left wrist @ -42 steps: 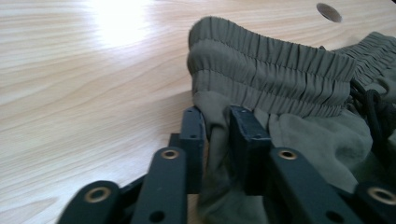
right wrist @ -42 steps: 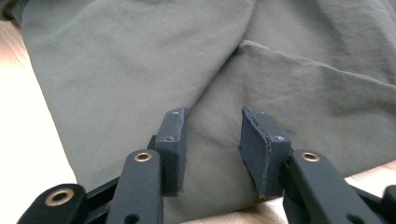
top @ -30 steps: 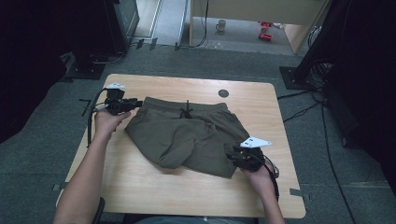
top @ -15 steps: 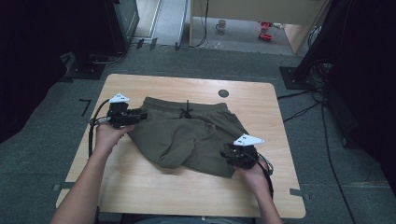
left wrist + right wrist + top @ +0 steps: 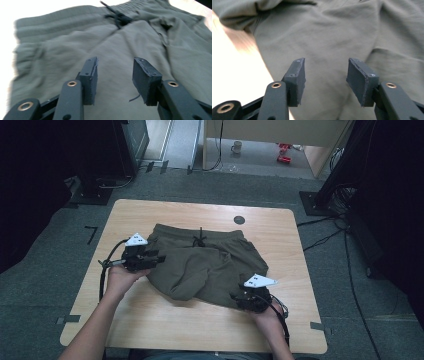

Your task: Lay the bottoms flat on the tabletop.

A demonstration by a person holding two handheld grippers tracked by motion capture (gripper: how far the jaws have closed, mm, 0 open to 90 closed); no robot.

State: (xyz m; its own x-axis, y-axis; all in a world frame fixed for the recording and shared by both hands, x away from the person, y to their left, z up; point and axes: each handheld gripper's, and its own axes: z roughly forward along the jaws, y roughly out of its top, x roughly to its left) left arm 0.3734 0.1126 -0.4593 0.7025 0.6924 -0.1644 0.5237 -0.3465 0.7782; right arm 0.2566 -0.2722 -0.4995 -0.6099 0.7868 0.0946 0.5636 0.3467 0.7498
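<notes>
Our left gripper (image 5: 115, 80) and right gripper (image 5: 325, 81) were both spread, the shorts (image 5: 205, 265) lying just ahead of each. We risked pinching several layers and bunching them.

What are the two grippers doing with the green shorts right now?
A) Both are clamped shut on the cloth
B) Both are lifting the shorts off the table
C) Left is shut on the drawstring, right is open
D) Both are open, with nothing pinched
D: in each gripper view the jaws stand apart over the shorts, left gripper and right gripper alike, and the shorts lie flat on the table.
</notes>
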